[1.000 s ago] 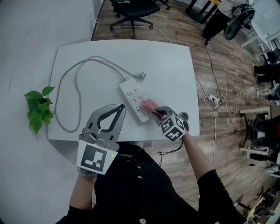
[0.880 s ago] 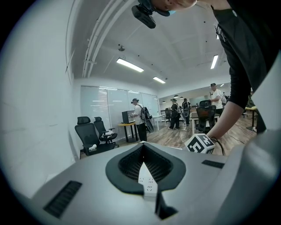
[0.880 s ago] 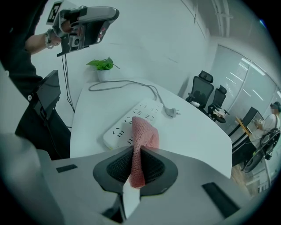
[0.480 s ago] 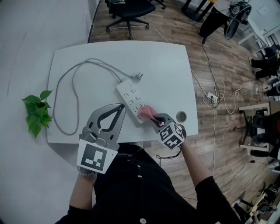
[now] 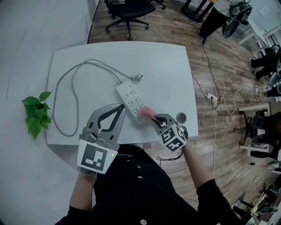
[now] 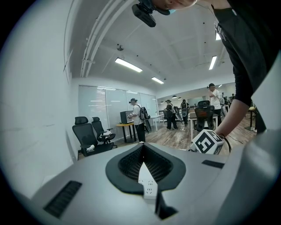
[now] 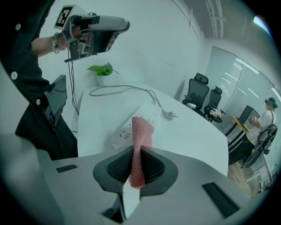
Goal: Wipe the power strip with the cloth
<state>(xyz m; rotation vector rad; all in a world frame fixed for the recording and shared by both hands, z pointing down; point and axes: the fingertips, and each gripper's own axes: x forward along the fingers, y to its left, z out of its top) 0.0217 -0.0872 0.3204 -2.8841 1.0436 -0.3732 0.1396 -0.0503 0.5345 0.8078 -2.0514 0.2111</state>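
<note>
Tabletop cleaning: a person works at a white tabletop (image 5: 162, 66) with a pair of hand-held tongs in each hand. Nearest the body, the left tongs (image 5: 121, 106) hover over the tabletop's near edge. Their two arms are pressed together at the tips and hold nothing.

To their right, the right tongs (image 5: 154, 118) are clamped on a pink knitted cloth (image 5: 147, 113). It stands between the arms as a folded strip and curls over beyond the tips. The cloth's free end rests on the near end of the power strip (image 5: 131, 97), just ahead of the right tongs.

The strip is white and long, with rows of sockets on its upper face. It lies flat and slantwise on the tabletop, running away from the right tongs toward the far left.

Just right of the right tongs, near the tabletop's edge, sits a small round grey object (image 5: 180, 117), too small to identify. A grey cord (image 5: 70, 88) loops wide across the tabletop ahead of the left tongs, and its plug (image 5: 138, 78) lies loose just past the strip's far end.

Far to the left of the left tongs, a green plant (image 5: 34, 112) shows beside the tabletop's edge. Beyond the tabletop stands a black office chair (image 5: 127, 9) on a wood floor.
</note>
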